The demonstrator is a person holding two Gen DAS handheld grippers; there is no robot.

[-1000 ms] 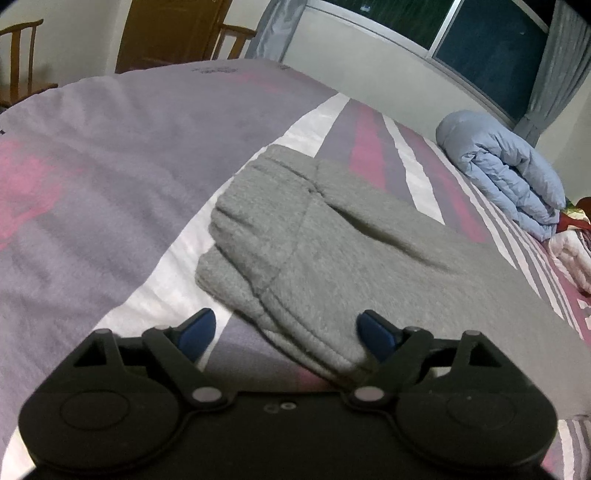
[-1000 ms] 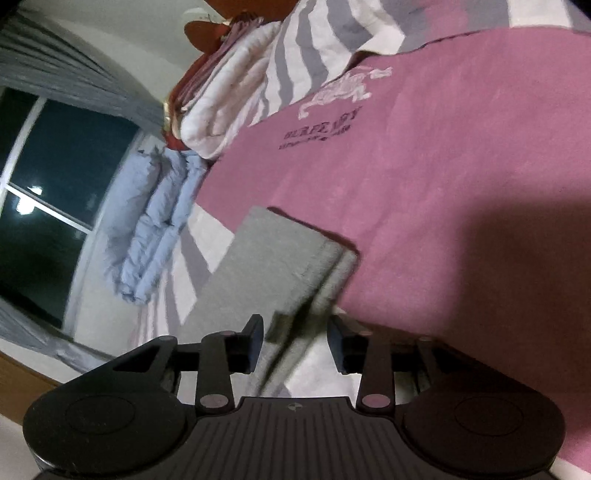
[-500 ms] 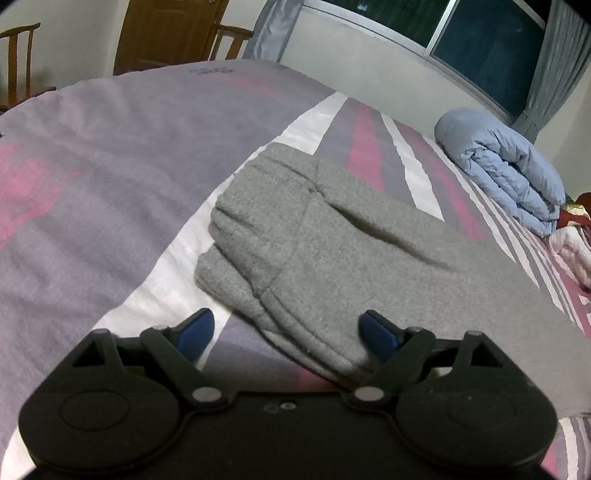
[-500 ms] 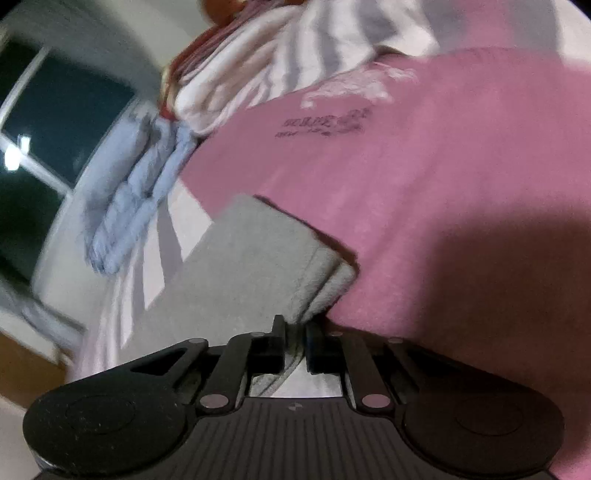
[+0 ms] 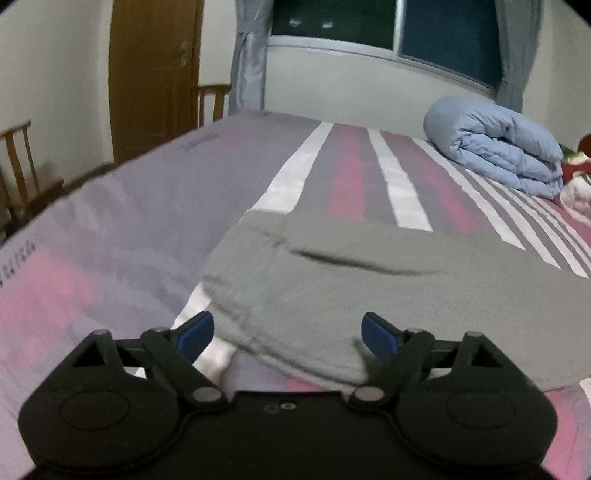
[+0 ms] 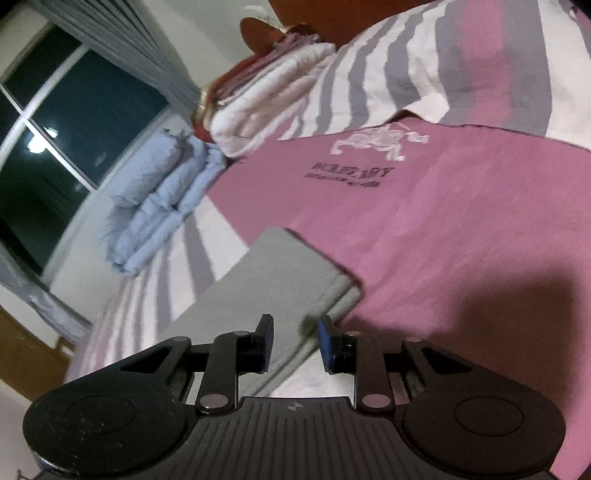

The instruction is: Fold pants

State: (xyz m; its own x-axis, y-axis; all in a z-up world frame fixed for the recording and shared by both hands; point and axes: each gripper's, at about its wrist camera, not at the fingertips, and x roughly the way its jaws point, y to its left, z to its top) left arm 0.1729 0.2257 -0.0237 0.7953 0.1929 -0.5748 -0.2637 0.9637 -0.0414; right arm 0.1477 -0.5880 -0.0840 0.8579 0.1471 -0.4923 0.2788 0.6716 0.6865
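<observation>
Striped bed (image 5: 155,206), grey pants (image 5: 369,288) lying flat.
Left gripper (image 5: 288,332) fingers wide apart; right gripper (image 6: 293,343) fingers parted astride the pants' hem.

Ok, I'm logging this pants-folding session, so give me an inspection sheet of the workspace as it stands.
Surface: striped bedspread, pink and grey.
Job's things: grey pants lying flat; hem end between the right fingers.
Clutter: rolled blue duvet; folded white blanket.
Grippers: left tongs open wide over the pants; right tongs open, straddling the pants' edge.
Cables: nothing seen.
Surroundings: dark window, curtains, wooden door, chairs.
</observation>
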